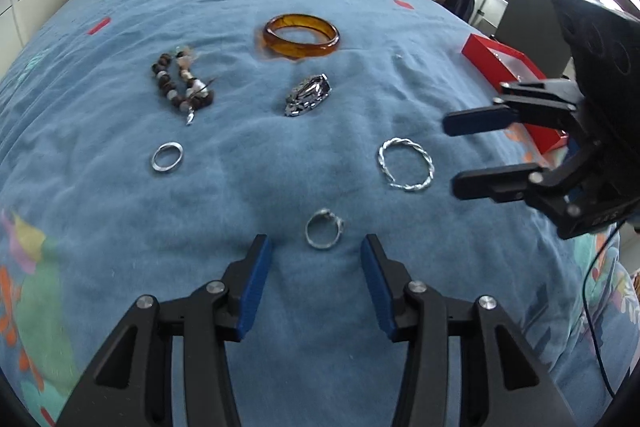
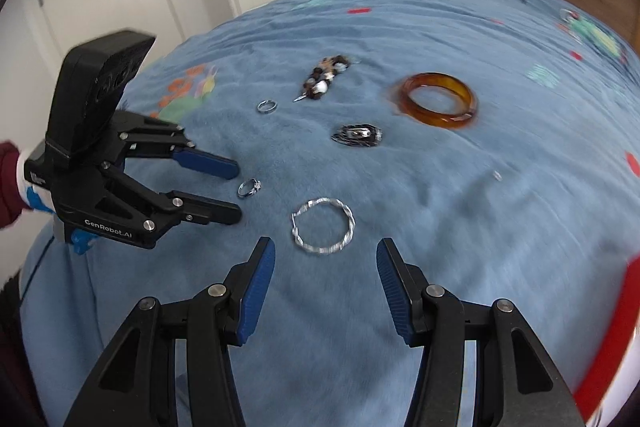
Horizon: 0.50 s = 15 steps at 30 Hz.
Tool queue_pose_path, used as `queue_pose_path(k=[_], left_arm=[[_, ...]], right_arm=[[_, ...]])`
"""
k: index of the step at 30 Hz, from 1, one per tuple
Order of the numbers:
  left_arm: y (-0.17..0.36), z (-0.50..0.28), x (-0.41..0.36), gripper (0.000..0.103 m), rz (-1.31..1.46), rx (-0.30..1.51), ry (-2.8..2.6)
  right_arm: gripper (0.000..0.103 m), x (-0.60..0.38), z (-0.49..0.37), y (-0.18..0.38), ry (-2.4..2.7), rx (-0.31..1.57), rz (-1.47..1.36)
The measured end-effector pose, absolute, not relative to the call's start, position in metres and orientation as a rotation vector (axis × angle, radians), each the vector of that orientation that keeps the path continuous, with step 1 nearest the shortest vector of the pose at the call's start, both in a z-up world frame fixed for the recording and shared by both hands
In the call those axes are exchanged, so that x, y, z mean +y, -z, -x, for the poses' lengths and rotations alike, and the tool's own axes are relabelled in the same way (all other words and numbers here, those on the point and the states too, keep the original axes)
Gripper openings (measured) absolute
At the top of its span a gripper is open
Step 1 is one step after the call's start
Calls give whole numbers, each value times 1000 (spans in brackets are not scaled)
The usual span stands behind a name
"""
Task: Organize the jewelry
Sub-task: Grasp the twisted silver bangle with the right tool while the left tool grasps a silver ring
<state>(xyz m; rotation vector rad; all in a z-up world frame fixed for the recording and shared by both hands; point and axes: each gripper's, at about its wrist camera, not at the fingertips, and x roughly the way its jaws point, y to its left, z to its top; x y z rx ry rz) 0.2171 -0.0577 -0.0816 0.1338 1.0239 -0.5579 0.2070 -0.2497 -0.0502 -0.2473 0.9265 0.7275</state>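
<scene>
We read "GenRobot.AI" on the left hand-held gripper (image 2: 236, 193), its jaws apart around nothing. The right hand-held gripper (image 2: 326, 259) also gapes empty. On the blue bed (image 1: 240, 167) lie an amber bangle (image 1: 301, 35), a twisted silver bracelet (image 2: 323, 225) and a small ring (image 1: 323, 228), possibly stone-set.

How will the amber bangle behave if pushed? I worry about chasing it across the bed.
The amber bangle looks like a rigid, glossy ring, so probably stiff and slippery. Lying flat on the soft blanket, it would likely slide, not roll.
</scene>
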Motion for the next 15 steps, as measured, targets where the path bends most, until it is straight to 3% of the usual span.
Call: queue_pose_path(k=[10, 12, 13, 15], left_arm=[[88, -222, -71, 42, -215, 999, 562], [88, -222, -71, 35, -222, 996, 551], [87, -222, -71, 32, -221, 995, 545], [86, -222, -70, 19, -217, 995, 537]], right_arm=[[53, -222, -229, 75, -793, 936, 338], [49, -221, -229, 79, -782, 943, 336], [41, -221, -231, 80, -774, 943, 331], [41, -223, -233, 80, -760, 950, 310]])
